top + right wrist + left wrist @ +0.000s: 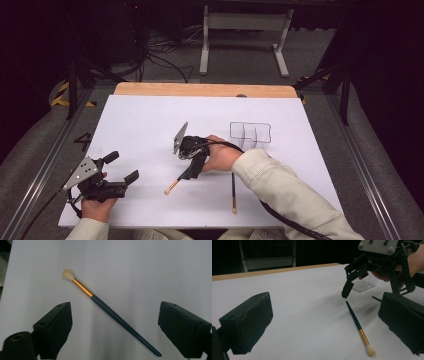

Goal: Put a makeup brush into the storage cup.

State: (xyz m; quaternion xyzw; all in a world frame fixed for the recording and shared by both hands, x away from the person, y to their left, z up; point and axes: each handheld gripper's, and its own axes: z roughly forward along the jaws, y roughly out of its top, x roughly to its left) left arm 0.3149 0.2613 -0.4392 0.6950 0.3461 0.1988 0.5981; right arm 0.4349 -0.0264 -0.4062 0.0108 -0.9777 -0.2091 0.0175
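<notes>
A slim brush [110, 311] with a dark blue handle, gold ferrule and pale tip lies slantwise on the white table. My right gripper [116, 315] hangs just over it, open, with the handle between the two jaws and touching neither. From above, the right gripper [192, 172] covers most of that brush, whose pale tip [168, 190] sticks out toward the front. My left gripper [121, 166] rests open and empty near the front left corner. In the left gripper view the same brush [355, 321] lies below one fingertip [346, 291] of the right gripper.
A second brush [233, 192] lies lengthwise near the front edge, beside the person's right sleeve. A clear divided box [250, 134] stands right of centre, beyond the right hand. The white sheet [150, 120] covers a wooden tabletop.
</notes>
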